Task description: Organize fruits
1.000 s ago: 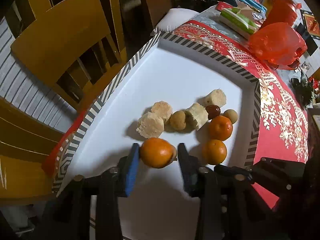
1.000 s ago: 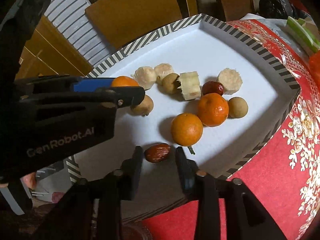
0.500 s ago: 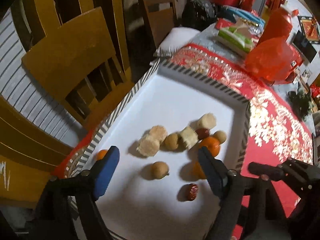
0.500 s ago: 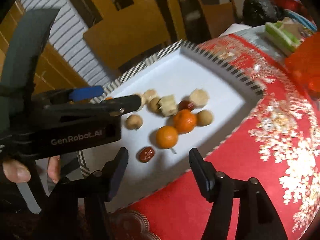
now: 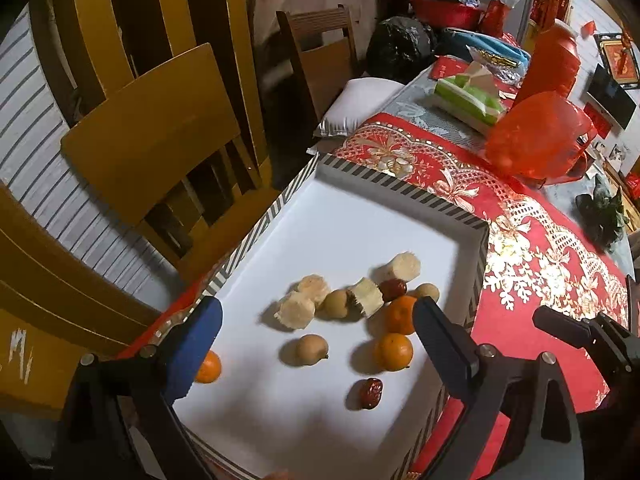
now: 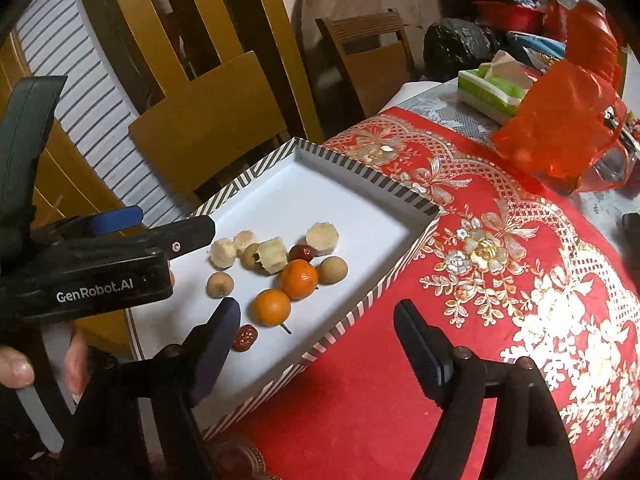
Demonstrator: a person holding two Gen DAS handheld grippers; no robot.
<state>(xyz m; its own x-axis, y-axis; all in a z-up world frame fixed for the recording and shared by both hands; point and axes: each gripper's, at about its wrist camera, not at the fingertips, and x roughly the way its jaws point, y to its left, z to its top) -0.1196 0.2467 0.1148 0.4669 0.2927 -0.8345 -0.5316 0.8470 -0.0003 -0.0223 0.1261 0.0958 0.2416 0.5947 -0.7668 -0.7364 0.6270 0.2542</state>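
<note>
A white tray with a striped rim holds the fruit. One orange lies alone at the tray's near left edge, beside my left gripper's blue pad. Two more oranges, a longan, a red date and pale cut pieces lie in the middle. My left gripper is open and empty above the tray. My right gripper is open and empty above the tray's near right rim.
The tray sits on a red patterned tablecloth. A red plastic bag, a green tissue box and black bags stand at the far end. Wooden chairs stand left of the table.
My left gripper opened, let go of the orange at the tray's left edge and pulled back up. My right gripper also opened wide and drew back from the red date.
</note>
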